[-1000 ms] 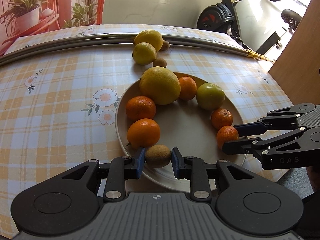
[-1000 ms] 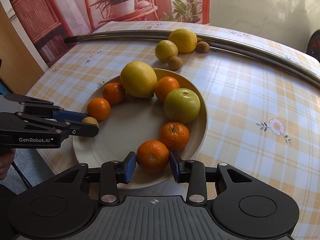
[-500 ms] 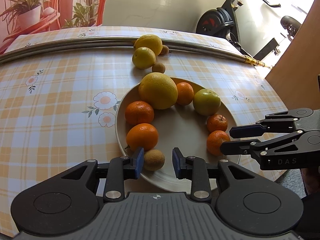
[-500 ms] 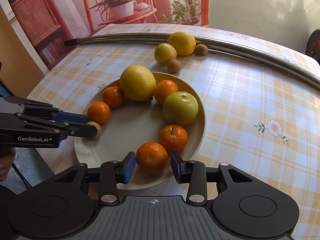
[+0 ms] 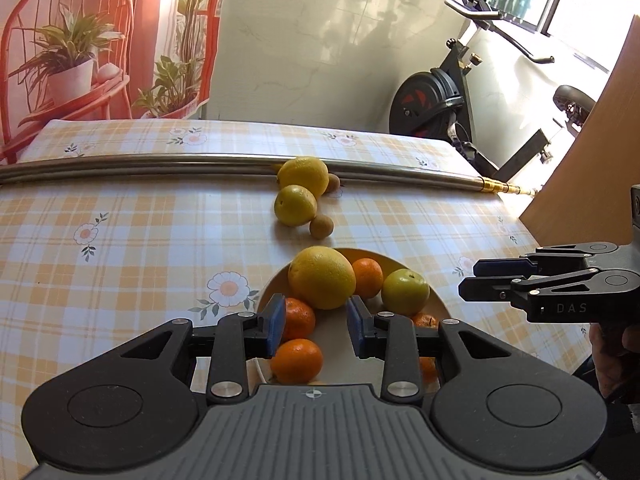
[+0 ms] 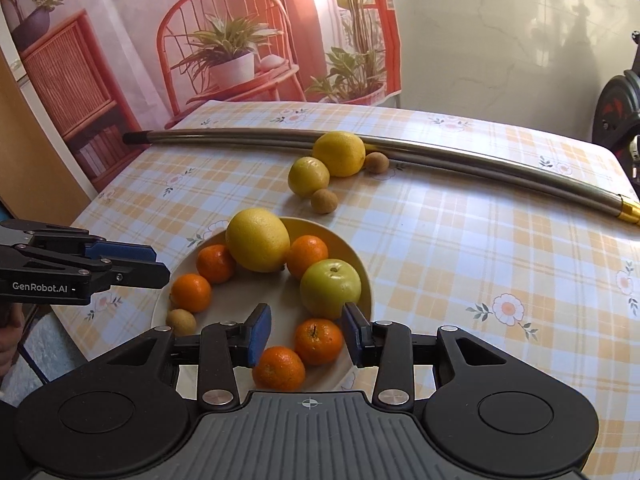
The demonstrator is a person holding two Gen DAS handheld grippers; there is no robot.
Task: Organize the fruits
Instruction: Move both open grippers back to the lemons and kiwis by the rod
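Right wrist view: we are holding the right hand-held gripper wide and empty above the plate on the desk, our left hand-held gripper likewise wide and holding nothing. Oranges, a grapefruit, an apple and a kiwi are sitting on the plate; two lemons and two kiwis are lying beyond it, by the metal rod.

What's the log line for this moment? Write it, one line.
left gripper: open, empty | right gripper: open, empty | plate: eight fruits | tablecloth: four fruits near metal pole
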